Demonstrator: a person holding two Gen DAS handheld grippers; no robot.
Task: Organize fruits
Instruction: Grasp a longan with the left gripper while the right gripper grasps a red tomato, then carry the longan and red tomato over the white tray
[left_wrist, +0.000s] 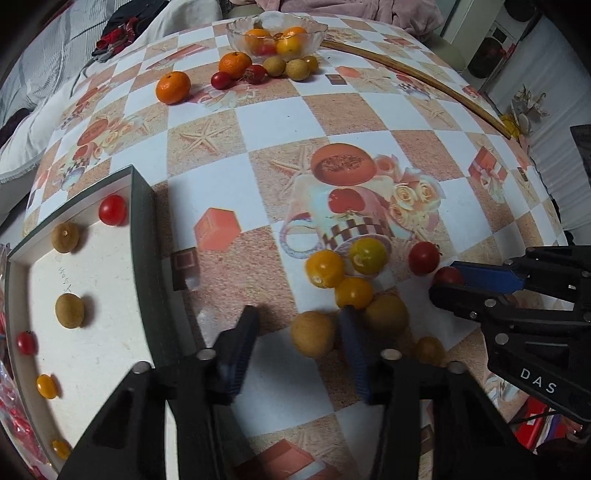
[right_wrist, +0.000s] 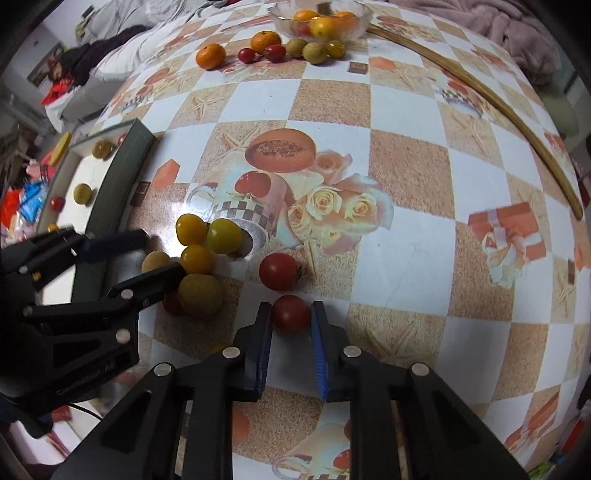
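Note:
A loose heap of fruit lies in the middle of the table: yellow cherry tomatoes (left_wrist: 325, 268), a red tomato (left_wrist: 424, 257) and several brown longans. My left gripper (left_wrist: 297, 314) points down at one longan (left_wrist: 312, 334). That longan rests against the right pad, while the left pad stands clear of it, so the jaws are open. From the right wrist view the left gripper (right_wrist: 162, 251) straddles the same longan (right_wrist: 155, 260). My right gripper (right_wrist: 291, 308) is shut on a red cherry tomato (right_wrist: 291, 314) that sits on the tablecloth; both pads press its sides. The right gripper (left_wrist: 443, 278) also shows at the left wrist view's right edge.
A white tray with a dark green rim (left_wrist: 142, 229) stands at the left, with red and yellow tomatoes and longans spaced along it. At the far end is a glass bowl (left_wrist: 236, 31) of fruit, with mandarins (left_wrist: 172, 87) and small fruits before it. A wooden stick (left_wrist: 424, 77) lies at the far right.

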